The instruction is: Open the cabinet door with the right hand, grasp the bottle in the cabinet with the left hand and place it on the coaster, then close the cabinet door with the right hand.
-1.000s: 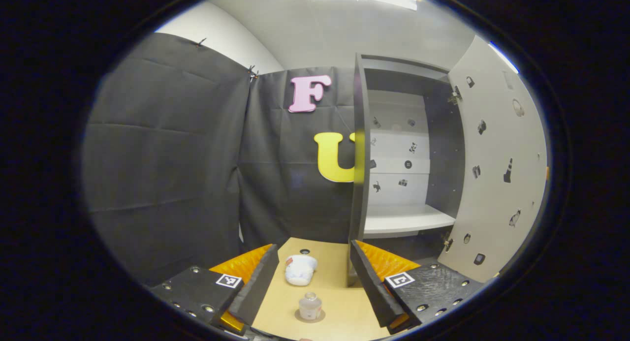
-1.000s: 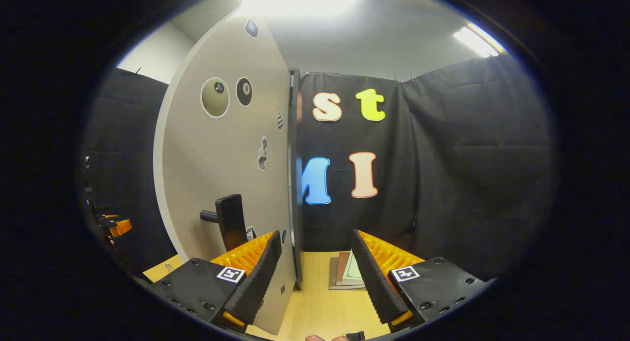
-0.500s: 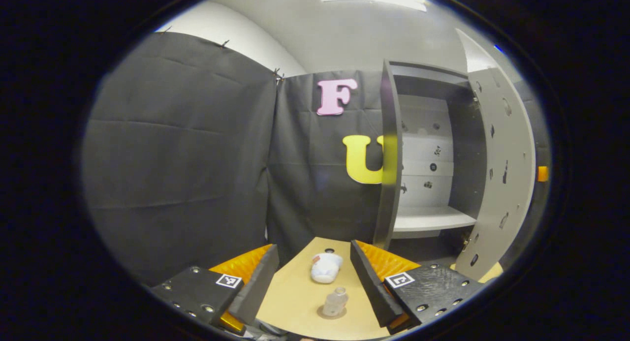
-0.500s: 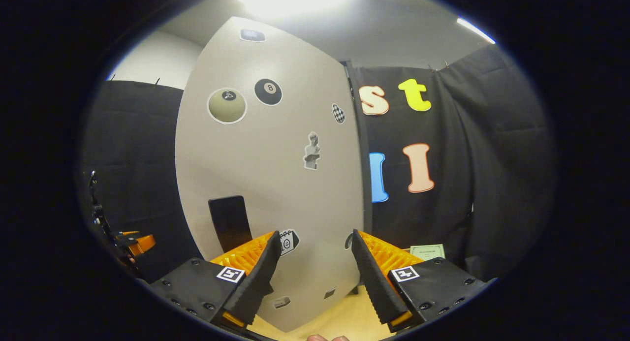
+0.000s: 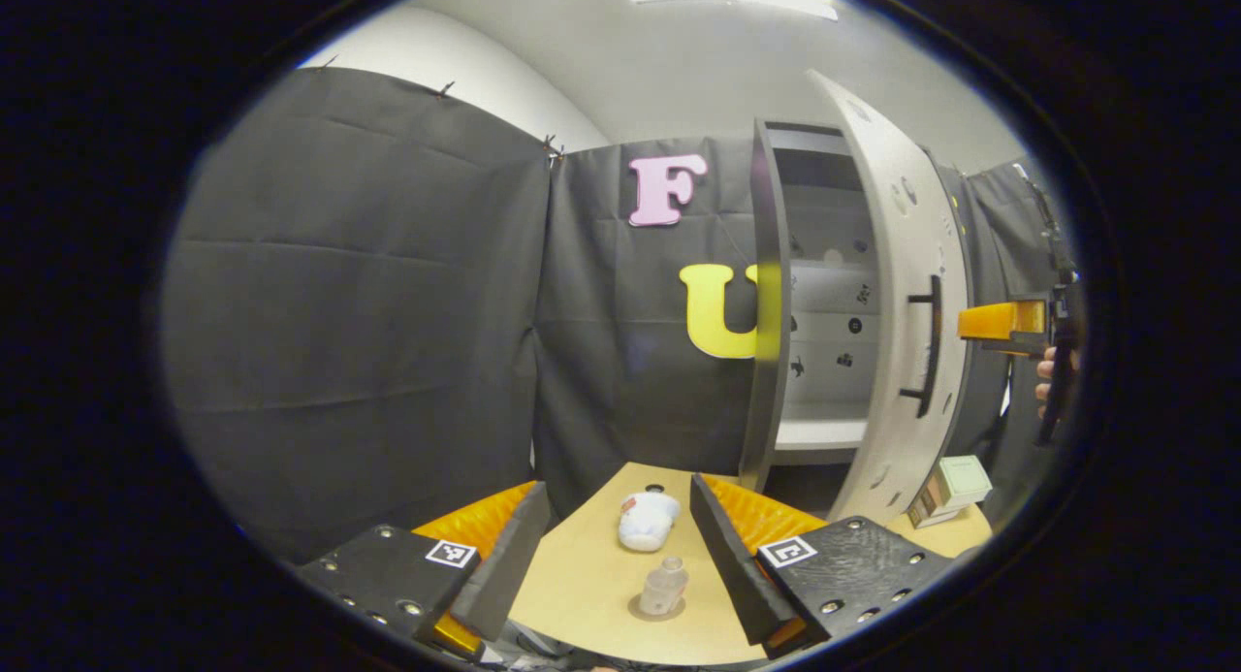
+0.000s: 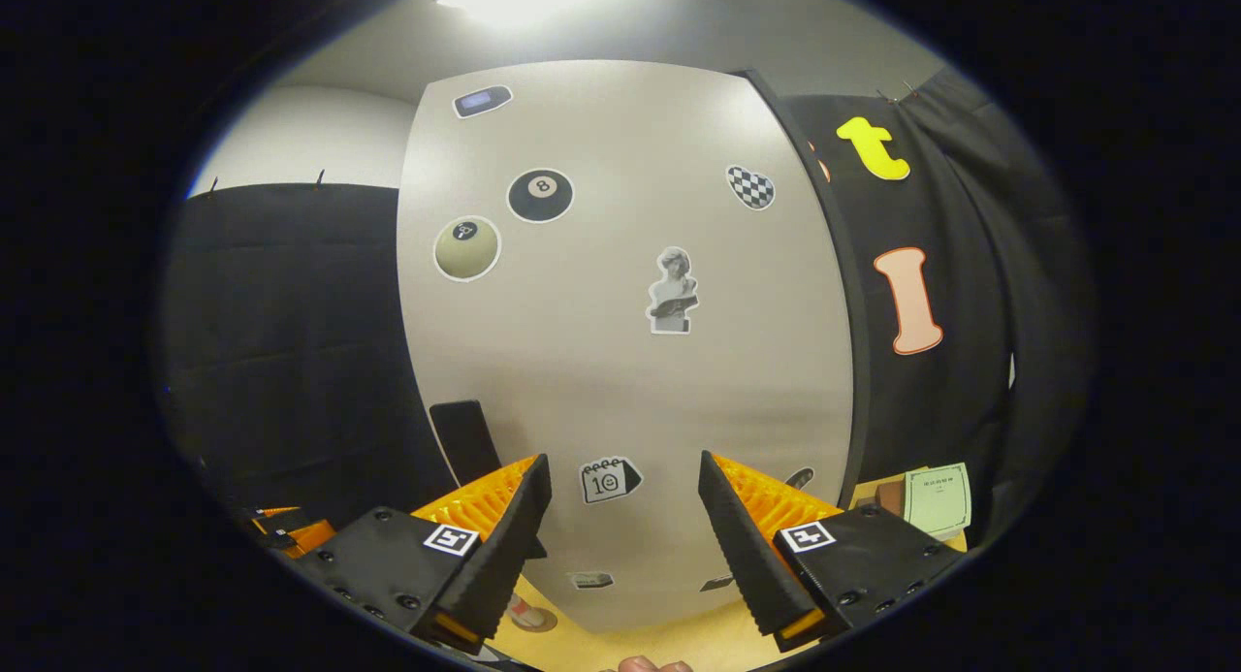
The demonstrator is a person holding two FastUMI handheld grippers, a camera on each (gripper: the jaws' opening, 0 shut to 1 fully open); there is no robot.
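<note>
The bottle (image 5: 664, 586) is seen upright on the coaster (image 5: 642, 611); the cabinet door (image 6: 620, 342) (half-closed) is faced by the right gripper (image 6: 620, 531), the left gripper (image 5: 613, 546) likewise spread wide, nothing held.

The pale grey cabinet door (image 6: 630, 362) carries stickers: a black eight-ball, an olive ball, a black-and-white chequered heart and a grey bust. Its handle (image 5: 929, 337) is black. The clear plastic bottle (image 5: 664, 587) stands on a brown round coaster (image 5: 640, 610) (tan wooden table (image 5: 582, 594) beneath). Both grippers' fingers (image 6: 485, 502) are orange with black pads and black-and-white square markers. The cabinet's frame (image 5: 771, 313) is dark grey.
</note>
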